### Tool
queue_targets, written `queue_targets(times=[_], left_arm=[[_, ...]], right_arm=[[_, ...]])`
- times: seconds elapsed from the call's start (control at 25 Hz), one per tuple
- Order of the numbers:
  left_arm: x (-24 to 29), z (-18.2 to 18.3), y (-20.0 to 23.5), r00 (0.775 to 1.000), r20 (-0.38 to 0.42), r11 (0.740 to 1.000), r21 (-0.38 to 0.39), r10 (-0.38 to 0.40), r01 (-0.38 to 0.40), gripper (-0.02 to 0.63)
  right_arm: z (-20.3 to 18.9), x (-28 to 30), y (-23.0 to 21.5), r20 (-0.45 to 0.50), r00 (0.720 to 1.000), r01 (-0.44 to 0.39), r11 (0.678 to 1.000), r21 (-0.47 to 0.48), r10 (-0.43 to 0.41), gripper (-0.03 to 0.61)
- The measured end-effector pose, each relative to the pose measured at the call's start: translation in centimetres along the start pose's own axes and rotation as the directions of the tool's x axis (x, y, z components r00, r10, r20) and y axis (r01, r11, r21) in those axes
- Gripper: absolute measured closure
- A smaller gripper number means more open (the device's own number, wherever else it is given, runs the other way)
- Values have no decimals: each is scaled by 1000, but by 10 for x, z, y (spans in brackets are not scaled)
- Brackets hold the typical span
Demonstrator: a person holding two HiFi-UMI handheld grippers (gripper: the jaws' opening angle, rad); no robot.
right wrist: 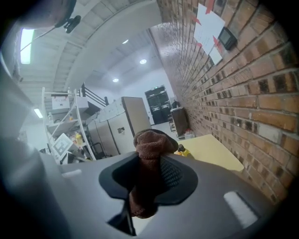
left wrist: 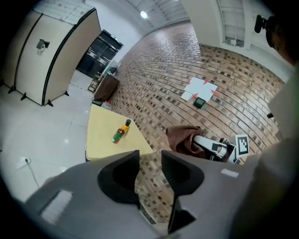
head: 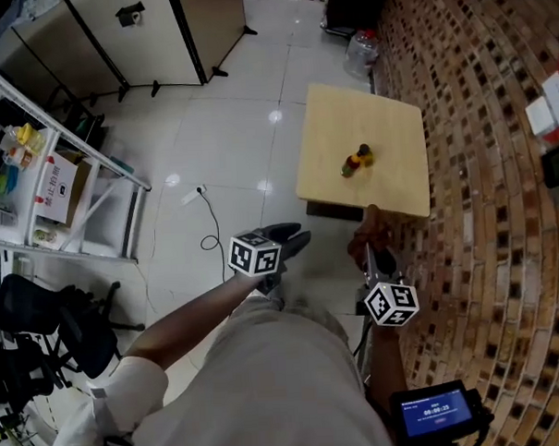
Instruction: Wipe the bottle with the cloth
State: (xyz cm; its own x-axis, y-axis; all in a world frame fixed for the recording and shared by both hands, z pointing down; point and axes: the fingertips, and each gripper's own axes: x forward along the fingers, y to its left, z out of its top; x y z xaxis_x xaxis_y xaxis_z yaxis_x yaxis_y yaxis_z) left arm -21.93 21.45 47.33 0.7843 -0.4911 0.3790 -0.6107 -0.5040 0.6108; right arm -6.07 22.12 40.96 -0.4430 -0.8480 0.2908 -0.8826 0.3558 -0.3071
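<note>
A small bottle (head: 355, 160) with a black cap, yellow neck and green body lies on the square yellow table (head: 386, 120) ahead of me. The left gripper view shows the bottle (left wrist: 120, 132) too, well beyond the jaws. My left gripper (head: 294, 240) hovers over the floor short of the table, open, with nothing between its fingers. My right gripper (head: 375, 252) is near the table's front edge, shut on a brown cloth (head: 370, 230). In the right gripper view the cloth (right wrist: 148, 158) bunches up between the jaws and hides most of the bottle (right wrist: 182, 150).
A brick wall (head: 480, 162) runs along the right side of the table. A metal shelf rack (head: 37, 173) with goods stands at the left, and white partition panels (head: 133, 39) at the back. A cable (head: 205, 221) lies on the tiled floor. A water jug (head: 362, 52) sits beyond the table.
</note>
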Motion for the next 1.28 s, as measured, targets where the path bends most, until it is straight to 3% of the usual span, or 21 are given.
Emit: queue_targets(times=[0.12,0.28,0.44,0.56,0.68,0.88,1.12,1.28], left_arm=[[19,-14,-37,999,-30,999,15,-32,33,462],[34,-59,-79,994,-92,998,28,-51,54,462],[41,-90,-98,994,-102,999,20,-23,25,463],[31,-106,-106,994,-107,1000,21,22,-19,468],[18,-96,-104,995,-63,996,61,72,-68,484],[-9,-75,-86,991,10,988,79,135,-135,513],[-18,-68,-50,970,16,967,74,242,-243,541],[-21,-84,-50,967,10,966,39,256,-256,548]], right_arm=[[1,-22,6,18,999,-41,999,-16,41,489],[-9,-59,-9,51,999,-18,998,65,15,489],[-18,-76,-35,92,995,11,992,127,-23,489],[-19,-89,-31,107,994,5,988,152,-22,489],[-20,-97,-23,97,995,-8,992,122,-4,489],[-24,-106,-28,96,995,29,990,135,-42,489],[-21,-103,-33,74,997,29,993,112,-37,489],[-39,-107,-32,37,998,45,990,134,-51,489]])
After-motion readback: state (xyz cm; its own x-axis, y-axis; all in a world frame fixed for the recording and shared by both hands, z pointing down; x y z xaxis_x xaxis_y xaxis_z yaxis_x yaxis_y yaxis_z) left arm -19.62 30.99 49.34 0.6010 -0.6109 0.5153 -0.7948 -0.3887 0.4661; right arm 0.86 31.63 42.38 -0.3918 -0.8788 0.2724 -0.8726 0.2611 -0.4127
